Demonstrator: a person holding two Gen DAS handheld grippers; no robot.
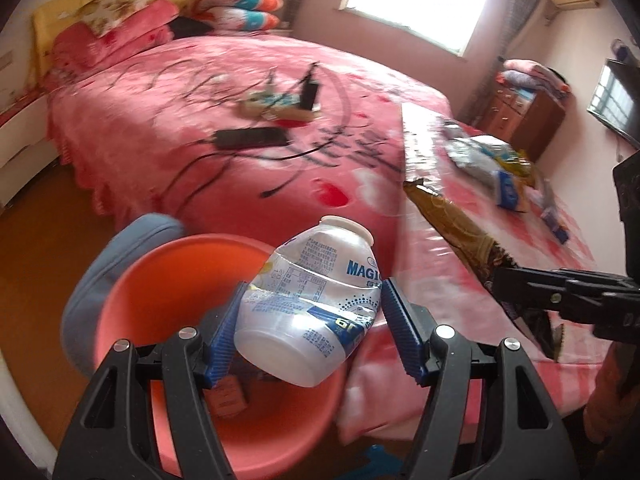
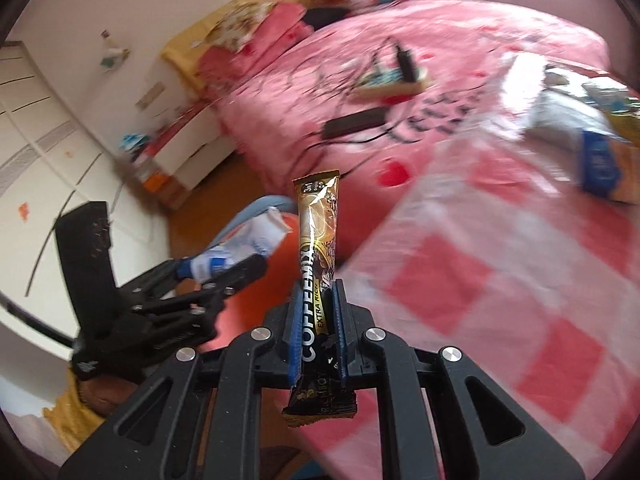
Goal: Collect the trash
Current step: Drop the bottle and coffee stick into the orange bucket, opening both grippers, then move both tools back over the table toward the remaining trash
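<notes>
Left fingers [image 1: 310, 320] clamp the bottle [image 1: 316, 300]; right fingers [image 2: 316, 328] pinch the sachet [image 2: 318, 276].

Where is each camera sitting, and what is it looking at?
Left wrist: sits on the left gripper, looking down along its fingers at the bottle it holds above the bin; the right gripper shows at the right edge.
Right wrist: sits on the right gripper, looking down along its fingers at the sachet it pinches; the left gripper with the bottle shows at left.
Both share: the bed, the bin, the bottle, the sachet.
</notes>
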